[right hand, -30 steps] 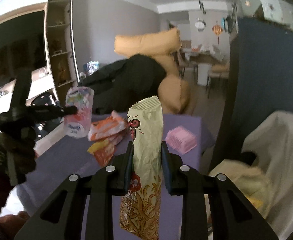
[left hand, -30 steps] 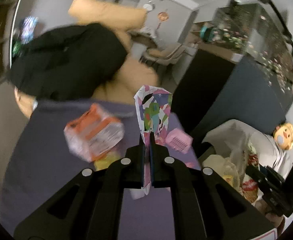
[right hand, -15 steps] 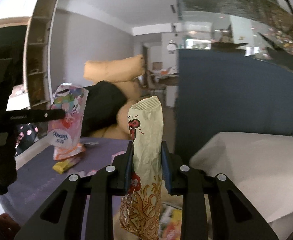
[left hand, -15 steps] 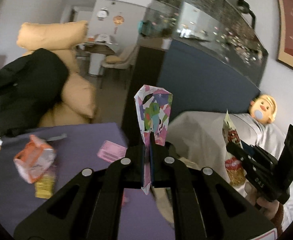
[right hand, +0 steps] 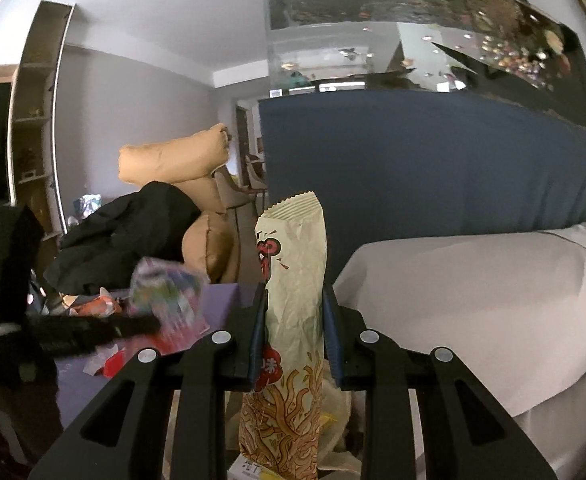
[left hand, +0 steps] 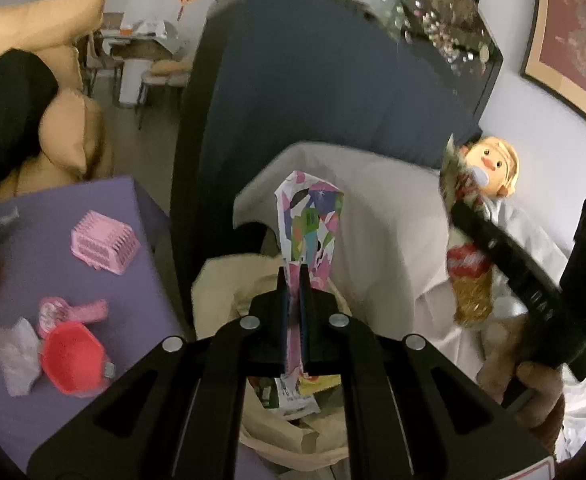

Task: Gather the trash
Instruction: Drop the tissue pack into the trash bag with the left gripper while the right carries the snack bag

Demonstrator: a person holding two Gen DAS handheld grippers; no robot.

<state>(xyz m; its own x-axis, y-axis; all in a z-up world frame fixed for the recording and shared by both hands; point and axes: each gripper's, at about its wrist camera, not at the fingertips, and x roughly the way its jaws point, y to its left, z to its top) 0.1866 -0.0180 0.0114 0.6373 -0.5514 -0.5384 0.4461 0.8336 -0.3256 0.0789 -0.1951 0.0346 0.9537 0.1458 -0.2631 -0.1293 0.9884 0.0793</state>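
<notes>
Left tool (left hand: 293,276) is pinching a colourful wrapper (left hand: 311,220) upright, hanging over the cream bag (left hand: 229,280) below it, where packets (left hand: 297,394) are lying. Right tool (right hand: 293,300) is gripping a beige snack packet (right hand: 293,264) near the bag's far side. Left of it, the purple surface (left hand: 53,208) is ending at the bag. The bag's depth is hidden.

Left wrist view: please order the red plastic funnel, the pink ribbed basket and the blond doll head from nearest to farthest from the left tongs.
1. Red plastic funnel, low on the left
2. Pink ribbed basket, left, farther back
3. Blond doll head, upper right, behind
</notes>
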